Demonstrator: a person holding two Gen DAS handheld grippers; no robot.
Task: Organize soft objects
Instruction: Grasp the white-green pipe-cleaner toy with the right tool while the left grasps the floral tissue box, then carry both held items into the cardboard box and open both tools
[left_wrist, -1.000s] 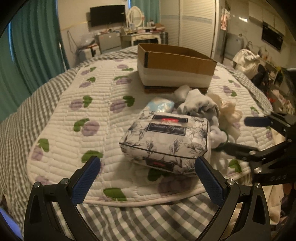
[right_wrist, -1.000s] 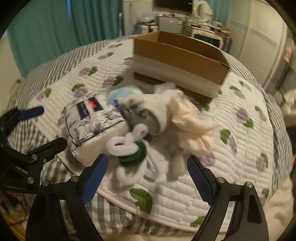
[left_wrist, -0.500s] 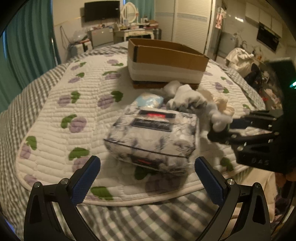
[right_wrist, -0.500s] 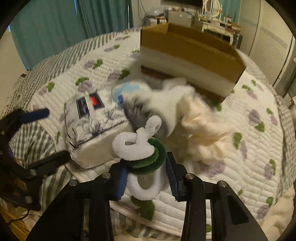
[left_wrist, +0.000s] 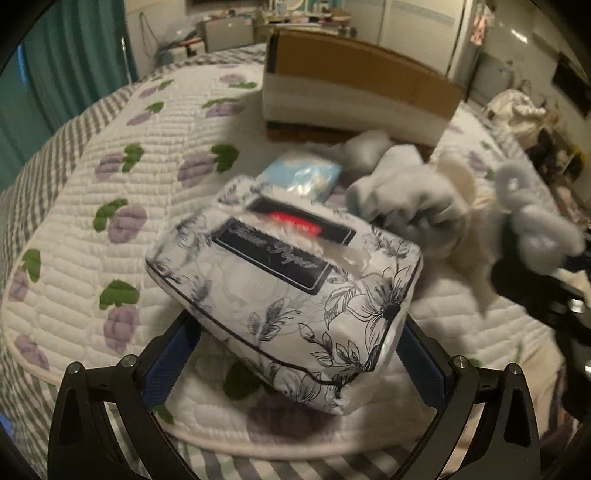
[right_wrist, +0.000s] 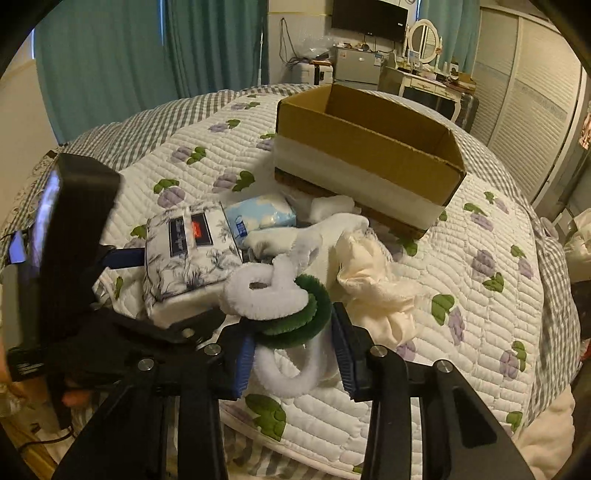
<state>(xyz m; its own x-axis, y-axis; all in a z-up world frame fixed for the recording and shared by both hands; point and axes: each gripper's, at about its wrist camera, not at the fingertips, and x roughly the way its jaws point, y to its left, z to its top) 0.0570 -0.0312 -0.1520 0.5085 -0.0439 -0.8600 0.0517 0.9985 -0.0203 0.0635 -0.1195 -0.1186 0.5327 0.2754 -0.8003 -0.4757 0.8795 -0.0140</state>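
Since a second ago the left gripper (left_wrist: 295, 354) has moved in and closed its jaws on the tissue pack (left_wrist: 284, 295), which now sits tilted between its pads. The right gripper (right_wrist: 291, 354) has likewise closed on the white-and-green chenille loops (right_wrist: 280, 299), lifted just beside the pack. A small blue packet (right_wrist: 262, 216), white socks (left_wrist: 406, 195) and cream cloth (right_wrist: 373, 280) lie on the quilt (right_wrist: 461, 295) before the cardboard box (right_wrist: 365, 158).

Open cardboard box (right_wrist: 364, 157) stands unobstructed above; soft pile (right_wrist: 373, 273) crowds its front.
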